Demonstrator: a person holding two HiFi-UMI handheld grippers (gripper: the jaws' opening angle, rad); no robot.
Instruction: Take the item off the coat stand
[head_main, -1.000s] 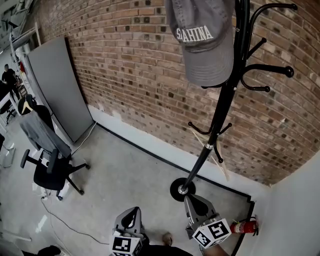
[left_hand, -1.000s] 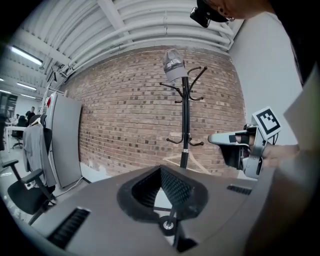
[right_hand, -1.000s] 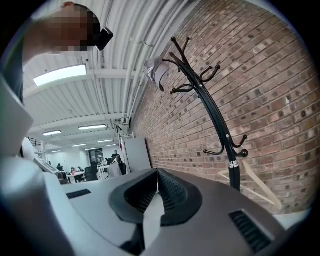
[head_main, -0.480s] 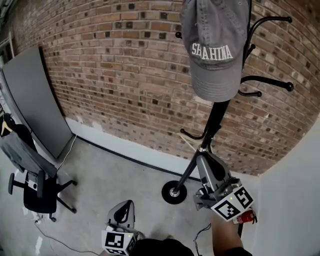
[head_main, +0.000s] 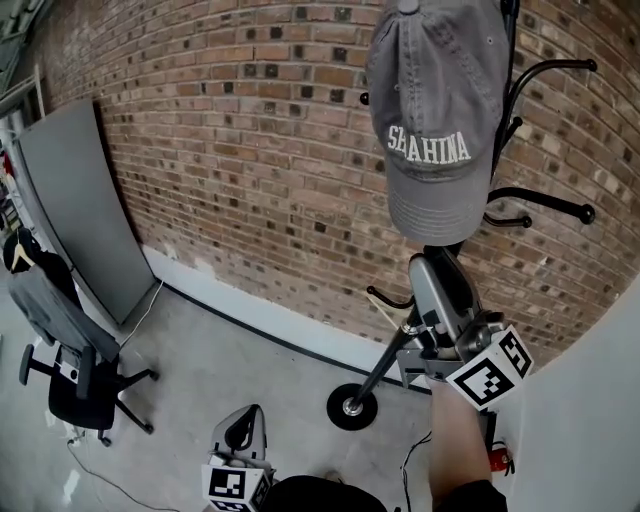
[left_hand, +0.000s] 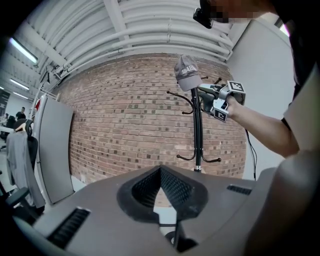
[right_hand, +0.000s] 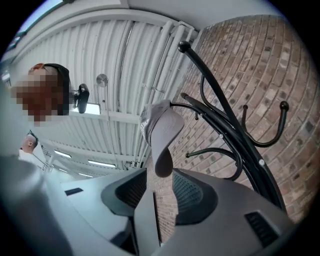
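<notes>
Against the brick wall, the head view shows the cap (head_main: 432, 120) unmoved on the coat stand (head_main: 376, 372), while the right gripper (head_main: 432, 268) has climbed from near the floor to just under the brim (head_main: 435, 215). The left gripper (head_main: 248, 420) stays low.

Left gripper view: its jaws meet at the tips with nothing in them.

Right gripper view: the jaws are opening, and the brim dips between the pads (right_hand: 192, 197) without being pressed. The approach looks finished; closing on the brim seems the next step.
</notes>
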